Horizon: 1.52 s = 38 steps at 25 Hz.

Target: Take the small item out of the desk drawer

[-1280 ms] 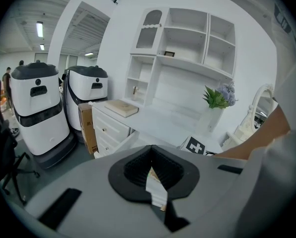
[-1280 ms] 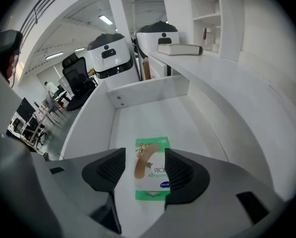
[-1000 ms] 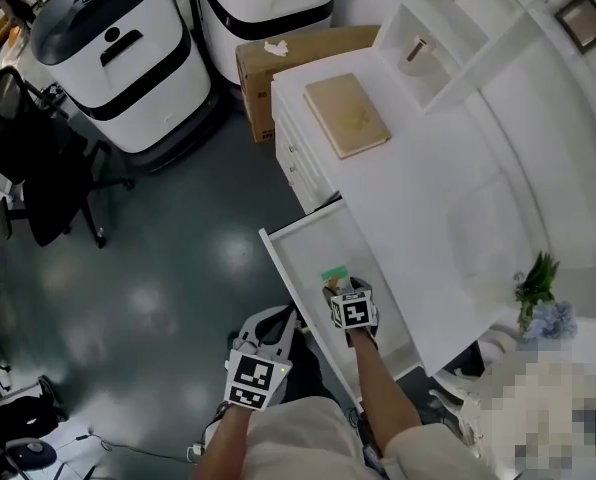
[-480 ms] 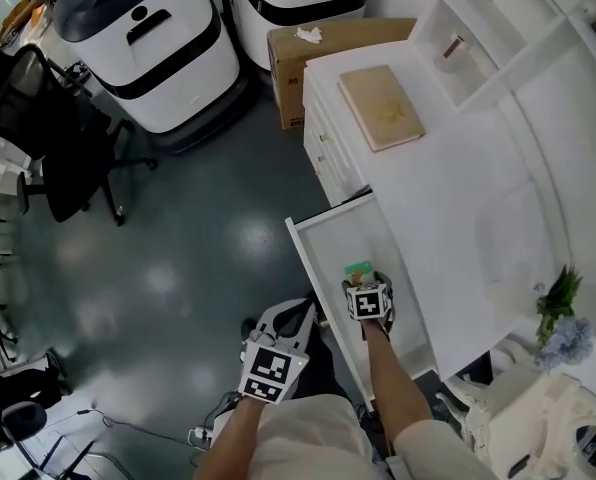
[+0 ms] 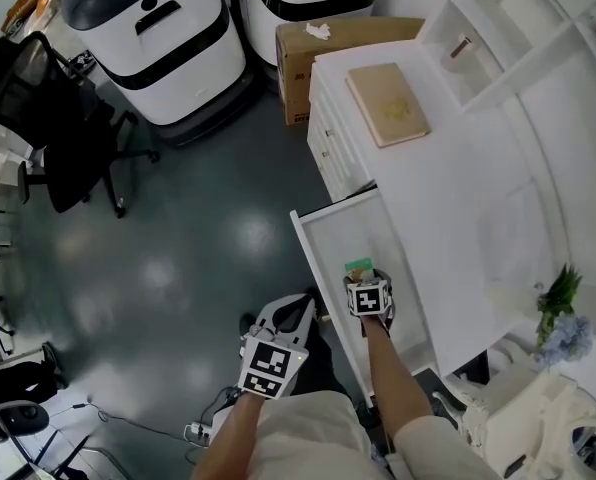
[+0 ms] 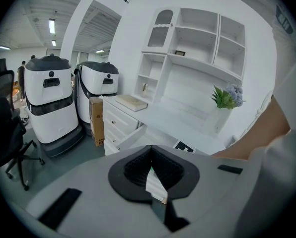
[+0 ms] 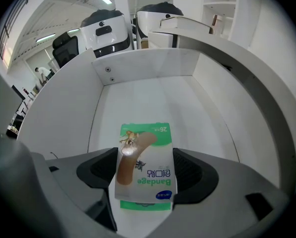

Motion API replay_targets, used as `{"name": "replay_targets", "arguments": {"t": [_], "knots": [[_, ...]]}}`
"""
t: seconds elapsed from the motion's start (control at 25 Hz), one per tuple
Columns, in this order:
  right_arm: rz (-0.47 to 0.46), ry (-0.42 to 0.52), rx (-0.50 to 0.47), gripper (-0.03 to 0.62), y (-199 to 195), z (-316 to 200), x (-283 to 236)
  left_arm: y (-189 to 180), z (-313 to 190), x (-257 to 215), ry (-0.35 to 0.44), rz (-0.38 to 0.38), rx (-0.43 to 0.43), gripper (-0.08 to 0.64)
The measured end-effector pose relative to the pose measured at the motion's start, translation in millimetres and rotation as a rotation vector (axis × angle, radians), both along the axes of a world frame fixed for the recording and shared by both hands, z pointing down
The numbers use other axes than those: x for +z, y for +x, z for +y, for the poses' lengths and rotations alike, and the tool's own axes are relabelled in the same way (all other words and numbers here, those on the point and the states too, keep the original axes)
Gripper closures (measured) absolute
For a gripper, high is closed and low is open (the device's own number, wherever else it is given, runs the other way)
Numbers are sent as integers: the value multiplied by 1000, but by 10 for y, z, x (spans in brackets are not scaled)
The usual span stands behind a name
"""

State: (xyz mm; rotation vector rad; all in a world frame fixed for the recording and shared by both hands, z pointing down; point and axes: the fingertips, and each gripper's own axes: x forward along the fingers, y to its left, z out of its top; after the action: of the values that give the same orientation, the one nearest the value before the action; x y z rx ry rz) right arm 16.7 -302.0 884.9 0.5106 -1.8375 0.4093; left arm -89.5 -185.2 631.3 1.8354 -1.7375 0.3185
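The small item is a green and white bandage box [image 7: 144, 152], lying flat on the floor of the open white desk drawer [image 5: 323, 253]. In the head view only its green far end [image 5: 358, 266] shows past my right gripper [image 5: 364, 282]. My right gripper [image 7: 144, 171] is down in the drawer with one black pad on each side of the box. Its jaws are closing, and I see no firm press on the box. My left gripper [image 5: 300, 310] hangs outside the drawer near my left knee, its jaws [image 6: 150, 155] together with nothing held.
The drawer juts out from a white desk [image 5: 458, 198] bearing a tan book [image 5: 388, 103] and a small plant [image 5: 558, 303]. A cardboard box [image 5: 328, 43], two white machines [image 5: 158, 38] and a black office chair [image 5: 48, 118] stand on the grey floor.
The right gripper has slid a little further forward over the box inside the drawer. The head view has shifted. The left gripper stays where it was.
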Motion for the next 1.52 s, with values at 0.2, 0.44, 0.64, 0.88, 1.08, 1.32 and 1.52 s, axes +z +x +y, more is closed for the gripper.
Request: {"name": "replay_targets", "arguments": {"t": [0.2, 0.44, 0.64, 0.88, 1.08, 1.32, 1.52], "knots": [[-19, 14, 29, 229, 44, 64, -92, 12, 48, -13, 2, 4, 9, 543], [-62, 72, 40, 229, 35, 3, -304, 13, 74, -61, 13, 3, 29, 543], [-91, 87, 62, 229, 62, -5, -476, 72, 68, -111, 22, 7, 65, 543], [-152, 127, 116, 229, 89, 1, -770, 141, 97, -164, 29, 6, 110, 543], [-197, 163, 157, 229, 154, 23, -1034, 215, 102, -227, 43, 2, 140, 543], [-237, 196, 209, 229, 310, 155, -1321, 273, 113, -279, 65, 21, 152, 543], [-271, 222, 233, 229, 392, 271, -1510, 321, 135, -319, 80, 23, 169, 543]]}}
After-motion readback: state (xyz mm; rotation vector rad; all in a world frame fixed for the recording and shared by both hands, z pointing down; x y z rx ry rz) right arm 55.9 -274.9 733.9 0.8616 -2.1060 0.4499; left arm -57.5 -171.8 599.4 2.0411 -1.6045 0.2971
